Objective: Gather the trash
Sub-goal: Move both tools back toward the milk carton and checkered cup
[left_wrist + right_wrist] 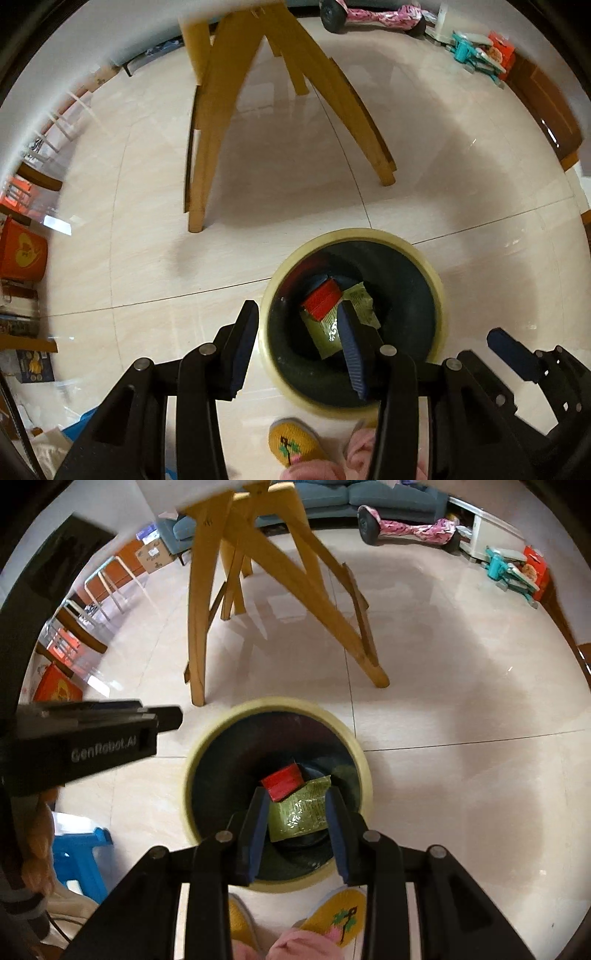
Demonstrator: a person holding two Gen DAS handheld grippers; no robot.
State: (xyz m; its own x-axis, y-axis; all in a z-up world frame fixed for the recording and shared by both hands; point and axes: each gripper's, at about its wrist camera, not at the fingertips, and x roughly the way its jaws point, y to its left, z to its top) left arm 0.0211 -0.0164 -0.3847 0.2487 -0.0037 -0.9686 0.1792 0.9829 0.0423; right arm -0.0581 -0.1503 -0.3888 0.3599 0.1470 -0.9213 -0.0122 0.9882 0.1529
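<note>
A round bin with a pale yellow rim and a dark liner stands on the tiled floor; it also shows in the right wrist view. Inside lie a red box and a green wrapper. My left gripper is open and empty above the bin's left rim. My right gripper is open and empty above the bin, over the wrapper. The right gripper also shows at the right of the left wrist view, and the left gripper's body shows in the right wrist view.
Wooden table legs stand just beyond the bin. A blue stool is at the left. My yellow slippers are at the bin's near side. A pink hoverboard, toys and boxes line the far walls.
</note>
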